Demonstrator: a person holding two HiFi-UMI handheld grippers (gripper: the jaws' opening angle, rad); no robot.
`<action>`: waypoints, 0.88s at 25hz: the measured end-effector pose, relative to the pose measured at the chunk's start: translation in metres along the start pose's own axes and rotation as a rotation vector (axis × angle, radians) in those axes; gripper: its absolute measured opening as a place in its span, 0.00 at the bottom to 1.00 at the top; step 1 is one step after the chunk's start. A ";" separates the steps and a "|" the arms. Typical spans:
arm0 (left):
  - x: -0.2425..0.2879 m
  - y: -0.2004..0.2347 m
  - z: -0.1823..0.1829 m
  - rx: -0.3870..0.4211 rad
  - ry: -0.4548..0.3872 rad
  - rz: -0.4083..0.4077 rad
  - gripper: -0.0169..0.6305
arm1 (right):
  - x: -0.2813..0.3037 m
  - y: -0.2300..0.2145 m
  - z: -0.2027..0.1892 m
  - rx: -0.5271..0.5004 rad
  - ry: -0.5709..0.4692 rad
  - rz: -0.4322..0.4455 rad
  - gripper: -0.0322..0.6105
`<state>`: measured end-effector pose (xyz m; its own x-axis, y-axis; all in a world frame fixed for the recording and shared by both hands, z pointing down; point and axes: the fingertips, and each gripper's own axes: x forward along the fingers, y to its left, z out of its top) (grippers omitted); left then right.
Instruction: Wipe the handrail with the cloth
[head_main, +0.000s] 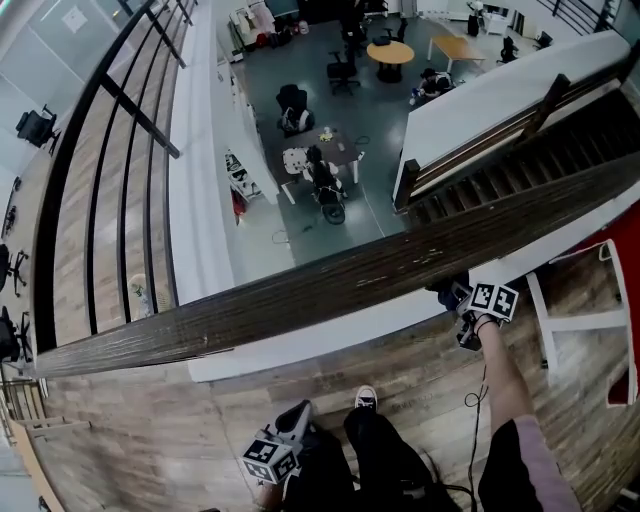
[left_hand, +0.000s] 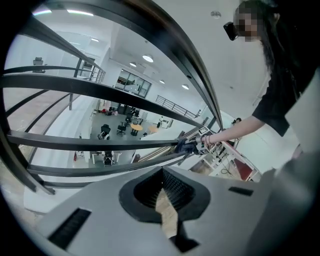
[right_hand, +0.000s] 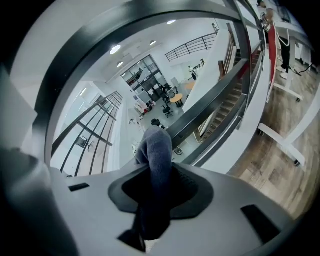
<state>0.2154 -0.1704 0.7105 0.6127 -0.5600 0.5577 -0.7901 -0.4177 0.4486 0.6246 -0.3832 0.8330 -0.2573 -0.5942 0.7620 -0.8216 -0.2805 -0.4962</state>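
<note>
Cloth pinched tight in the right gripper, at the wooden handrail's near edge.
Left gripper hangs low beside the person's legs, jaws together on nothing.

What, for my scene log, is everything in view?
handrail: one, dark brown, across the head view
cloth: one, grey-blue, at the handrail
balcony bars: several, black, left
staircase: one, dark, right
round table: one, yellowish, floor below
office chairs: several, black, floor below
white frame: one, white, wooden floor, right
left gripper: one, grey, low, jaws together, empty
right gripper: one, grey, at handrail, jaws on cloth
</note>
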 end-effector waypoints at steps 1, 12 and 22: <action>-0.002 -0.001 -0.001 -0.003 -0.001 0.006 0.03 | -0.001 0.002 -0.001 0.004 -0.004 0.009 0.20; -0.033 -0.032 0.004 0.003 -0.053 -0.030 0.03 | -0.070 0.040 -0.068 0.017 -0.035 0.123 0.20; -0.137 -0.030 -0.033 0.069 -0.121 -0.028 0.03 | -0.188 0.125 -0.194 -0.001 -0.089 0.239 0.20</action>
<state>0.1559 -0.0573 0.6431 0.6312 -0.6280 0.4551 -0.7746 -0.4805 0.4112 0.4715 -0.1602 0.7090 -0.3986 -0.7078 0.5832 -0.7435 -0.1229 -0.6573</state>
